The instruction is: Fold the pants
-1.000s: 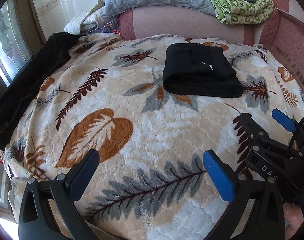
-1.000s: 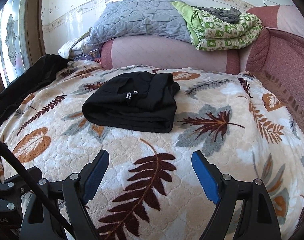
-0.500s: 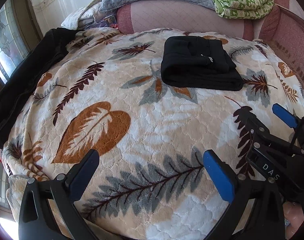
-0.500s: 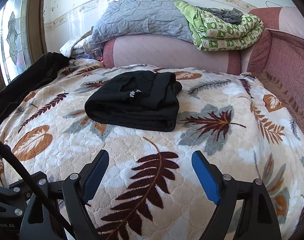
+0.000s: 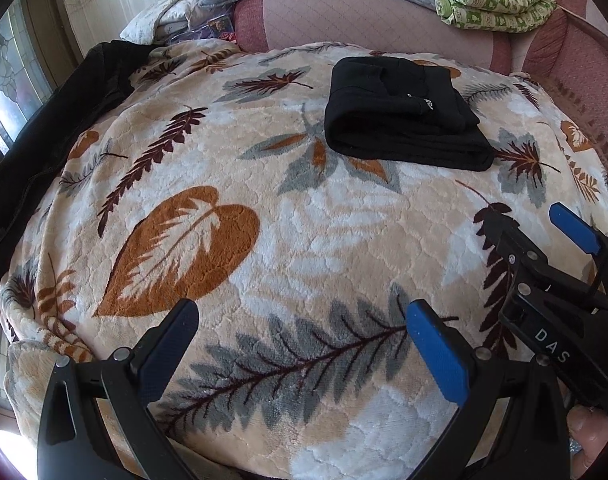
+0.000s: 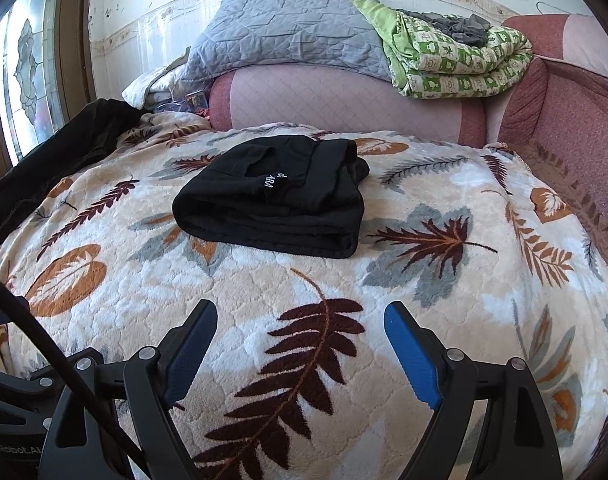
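Both grippers have drawn back from the folded black pants [image 6: 276, 204] on the leaf blanket [image 6: 344, 280]; left gripper [image 5: 304, 344] and right gripper [image 6: 300, 344] gape wide, empty.

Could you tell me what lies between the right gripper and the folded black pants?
Only bare leaf-print blanket, seen in the right wrist view, separates the open right gripper from the pants.

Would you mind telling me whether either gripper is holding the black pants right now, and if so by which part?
Nothing is held. The left gripper and right gripper are both open over the blanket, apart from the folded pants.
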The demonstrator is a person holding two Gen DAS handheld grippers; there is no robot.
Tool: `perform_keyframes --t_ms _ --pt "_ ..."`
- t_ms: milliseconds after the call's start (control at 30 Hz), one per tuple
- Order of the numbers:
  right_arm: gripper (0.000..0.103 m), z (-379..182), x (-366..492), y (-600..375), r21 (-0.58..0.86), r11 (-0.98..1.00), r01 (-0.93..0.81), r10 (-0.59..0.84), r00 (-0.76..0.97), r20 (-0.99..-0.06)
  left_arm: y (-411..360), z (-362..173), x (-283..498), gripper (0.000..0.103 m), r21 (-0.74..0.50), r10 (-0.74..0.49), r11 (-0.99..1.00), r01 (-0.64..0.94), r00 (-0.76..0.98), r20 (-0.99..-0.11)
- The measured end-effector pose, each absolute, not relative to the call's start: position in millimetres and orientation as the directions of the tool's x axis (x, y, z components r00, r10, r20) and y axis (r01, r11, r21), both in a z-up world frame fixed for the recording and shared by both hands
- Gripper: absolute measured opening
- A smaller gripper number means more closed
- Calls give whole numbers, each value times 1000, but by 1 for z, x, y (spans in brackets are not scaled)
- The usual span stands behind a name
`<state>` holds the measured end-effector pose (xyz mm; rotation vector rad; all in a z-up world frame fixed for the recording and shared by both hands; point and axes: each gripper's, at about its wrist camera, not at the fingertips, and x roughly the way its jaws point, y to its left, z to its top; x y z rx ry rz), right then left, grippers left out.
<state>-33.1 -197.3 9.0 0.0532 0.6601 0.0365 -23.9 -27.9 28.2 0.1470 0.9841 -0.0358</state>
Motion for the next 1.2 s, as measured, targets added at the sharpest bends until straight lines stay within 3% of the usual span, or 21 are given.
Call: perform_keyframes --t_ms 1200 --pt "91 2 -29 -195 43 999 -23 45 762 -646 -26 17 -24 103 70 -2 990 120 516 -856"
